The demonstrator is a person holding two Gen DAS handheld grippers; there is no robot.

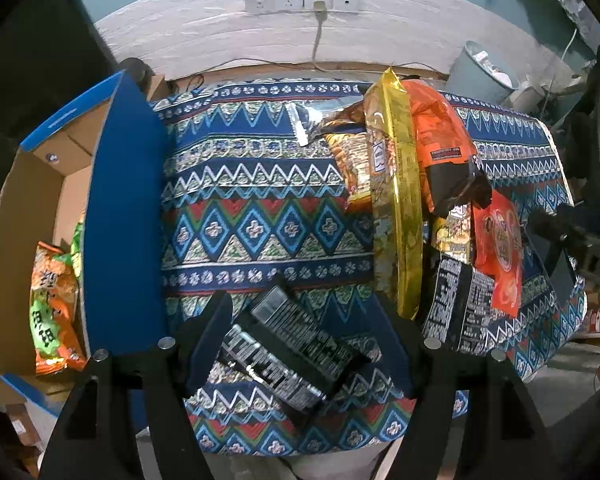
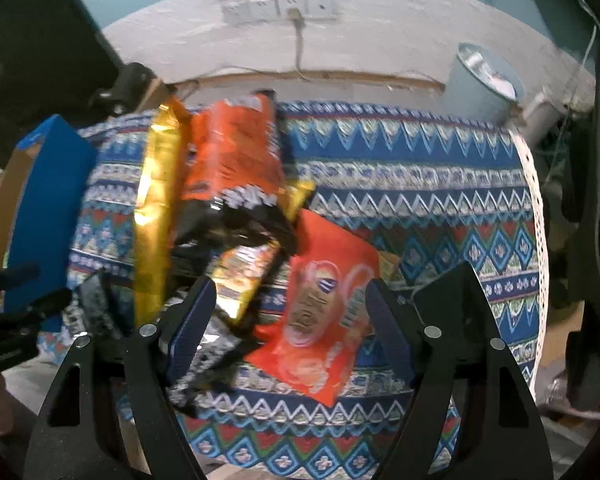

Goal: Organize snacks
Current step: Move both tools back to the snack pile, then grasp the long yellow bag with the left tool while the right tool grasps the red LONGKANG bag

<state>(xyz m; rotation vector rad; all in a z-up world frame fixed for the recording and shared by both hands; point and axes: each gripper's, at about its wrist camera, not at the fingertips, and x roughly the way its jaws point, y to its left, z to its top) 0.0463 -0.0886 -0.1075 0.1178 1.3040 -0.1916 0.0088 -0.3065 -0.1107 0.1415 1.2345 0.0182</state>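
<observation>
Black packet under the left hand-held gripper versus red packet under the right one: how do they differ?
The black packet is dark with dense white print; the red packet is bright red-orange with a round emblem. The black packet lies alone on the cloth; the red packet has its top edge tucked under the snack pile. Both lie flat between open jaws, ungripped.

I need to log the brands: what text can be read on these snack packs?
Orange-green pack in the box: large Chinese characters, not legible enough to quote.
Black packs: white print, too small.
Red pack: script logo, blurred.
Orange pack: label too small.
</observation>
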